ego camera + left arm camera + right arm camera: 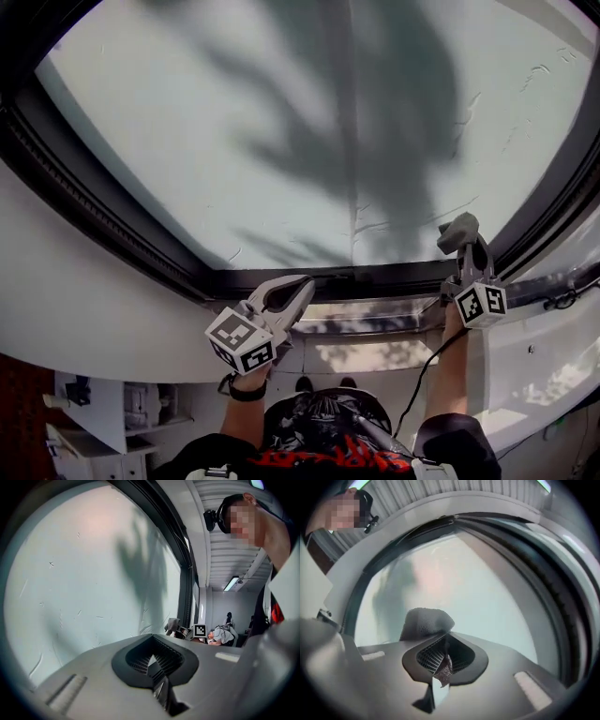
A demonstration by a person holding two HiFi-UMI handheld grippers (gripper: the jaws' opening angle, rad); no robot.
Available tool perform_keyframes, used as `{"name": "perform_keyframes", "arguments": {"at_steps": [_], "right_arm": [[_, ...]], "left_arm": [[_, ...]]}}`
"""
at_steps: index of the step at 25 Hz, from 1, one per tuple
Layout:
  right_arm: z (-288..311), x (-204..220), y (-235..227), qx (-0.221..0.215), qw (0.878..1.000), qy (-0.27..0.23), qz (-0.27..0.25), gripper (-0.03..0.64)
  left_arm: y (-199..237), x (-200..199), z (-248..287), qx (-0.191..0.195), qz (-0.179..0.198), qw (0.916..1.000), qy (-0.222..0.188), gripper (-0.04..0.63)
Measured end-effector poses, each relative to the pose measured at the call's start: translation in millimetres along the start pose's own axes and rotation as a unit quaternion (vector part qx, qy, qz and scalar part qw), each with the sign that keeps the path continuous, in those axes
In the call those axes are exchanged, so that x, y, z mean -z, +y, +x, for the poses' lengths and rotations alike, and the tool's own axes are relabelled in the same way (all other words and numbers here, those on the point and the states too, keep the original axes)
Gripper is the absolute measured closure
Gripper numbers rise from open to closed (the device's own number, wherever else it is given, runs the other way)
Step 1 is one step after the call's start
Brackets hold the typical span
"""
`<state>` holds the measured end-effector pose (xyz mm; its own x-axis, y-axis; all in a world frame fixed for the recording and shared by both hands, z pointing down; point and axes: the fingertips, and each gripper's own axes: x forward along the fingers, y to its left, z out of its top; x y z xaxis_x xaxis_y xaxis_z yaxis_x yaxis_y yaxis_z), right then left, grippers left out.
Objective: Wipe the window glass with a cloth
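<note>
In the head view, the window glass (281,122) fills the far field. The right gripper (466,246) holds a grey cloth (457,229) up at the pane's near right corner, and the left gripper (292,291) hangs lower, short of the frame.

In the left gripper view, its 2 jaws are closed on nothing, with the pane to their left.

In the right gripper view, the jaws pinch the cloth's tail and its wad stands ahead of them. The unwiped pane lies beyond and leftward, so the right gripper is better placed; whether the cloth touches the glass is unclear.

hand-held grippers (302,284) (468,249): 2 | cloth (457,229): 1 | window glass (281,122): 1 | marker cubes (240,342) (481,305): 2
</note>
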<state>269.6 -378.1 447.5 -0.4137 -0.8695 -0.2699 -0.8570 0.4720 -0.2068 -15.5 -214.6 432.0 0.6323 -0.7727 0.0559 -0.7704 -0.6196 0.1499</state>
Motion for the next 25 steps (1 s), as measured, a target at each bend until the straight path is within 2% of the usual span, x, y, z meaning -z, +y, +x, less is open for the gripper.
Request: {"name": "perform_keyframes", "arguments": {"at_steps": [2,5,9,12,15,17,19,21,25], "right_arm": [[20,17,70,-0.088,0.996,0.005,-0.012,0.601],[41,53,187,-0.213,0.976,0.032,-0.008,0.601],[41,103,340,-0.350,0.933,0.079,-0.004,0.603],[31,143,432,-0.416,0.904,0.100,-0.019,0.603],[53,186,506,-0.444,0.885,0.141,-0.028,0.603],[76,204,542,-0.440,0.880,0.178,-0.017,0.603],[91,213,564,-0.426,0.882,0.200,-0.001,0.603],[100,218,571,-0.409,0.889,0.203,-0.003,0.603],[110,210,539,-0.372,0.909,0.188,-0.012,0.603]], "left_arm": [[9,1,-14,-0.020,0.000,0.9998,-0.003,0.595],[26,2,-48,-0.046,-0.004,0.9988,-0.012,0.595],[40,-1,-110,-0.104,-0.012,0.9940,-0.031,0.595],[47,-3,-163,-0.162,0.001,0.9856,-0.049,0.595],[75,-11,-212,-0.209,0.002,0.9753,-0.071,0.595],[90,-15,-238,-0.233,-0.008,0.9690,-0.081,0.595],[96,-11,-255,-0.244,-0.019,0.9657,-0.087,0.595],[98,-7,-265,-0.245,-0.025,0.9652,-0.087,0.595],[105,-5,-261,-0.235,-0.029,0.9676,-0.087,0.595]]}}
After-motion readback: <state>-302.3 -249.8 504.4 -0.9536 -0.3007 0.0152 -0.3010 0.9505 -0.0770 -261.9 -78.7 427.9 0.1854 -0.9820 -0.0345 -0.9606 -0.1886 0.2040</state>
